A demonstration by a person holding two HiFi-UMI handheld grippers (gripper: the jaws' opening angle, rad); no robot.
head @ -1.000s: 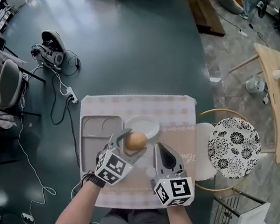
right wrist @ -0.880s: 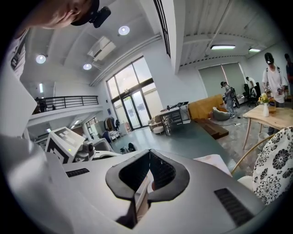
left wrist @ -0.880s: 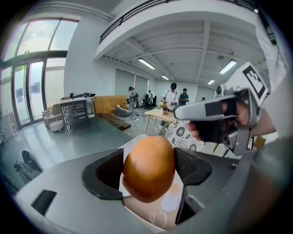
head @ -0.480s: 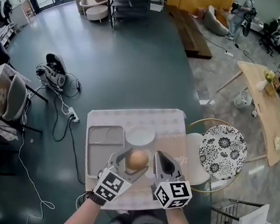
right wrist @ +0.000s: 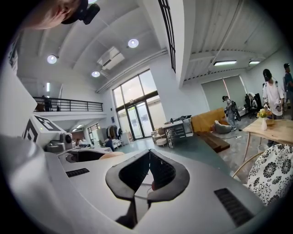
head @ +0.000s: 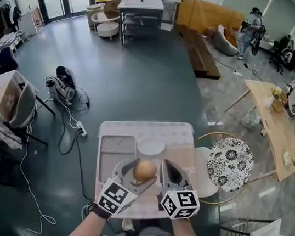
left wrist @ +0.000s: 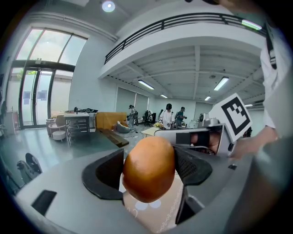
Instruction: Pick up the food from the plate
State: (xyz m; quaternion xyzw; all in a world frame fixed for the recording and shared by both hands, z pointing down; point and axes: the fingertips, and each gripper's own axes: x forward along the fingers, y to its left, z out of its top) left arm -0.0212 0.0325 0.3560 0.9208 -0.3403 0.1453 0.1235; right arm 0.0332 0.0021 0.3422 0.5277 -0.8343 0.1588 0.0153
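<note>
A round, golden-brown piece of food (head: 144,170) is held up above the table, and my left gripper (head: 140,171) is shut on it. In the left gripper view the food (left wrist: 149,168) fills the space between the two black pads (left wrist: 106,176). The white plate (head: 151,146) lies on the table behind it with nothing on it. My right gripper (head: 168,168) hovers just right of the food, its jaws closed together with nothing in them; in its own view the right gripper (right wrist: 149,172) has its tips touching.
A grey compartment tray (head: 116,148) lies left of the plate on the patterned tablecloth (head: 182,142). A chair with a black-and-white floral cushion (head: 230,164) stands at the table's right. Cables and a device (head: 63,90) lie on the floor at left. People sit far off.
Both grippers and the held food have risen away from the table, which looks smaller and farther below. The left grip on the food has stayed the same.
</note>
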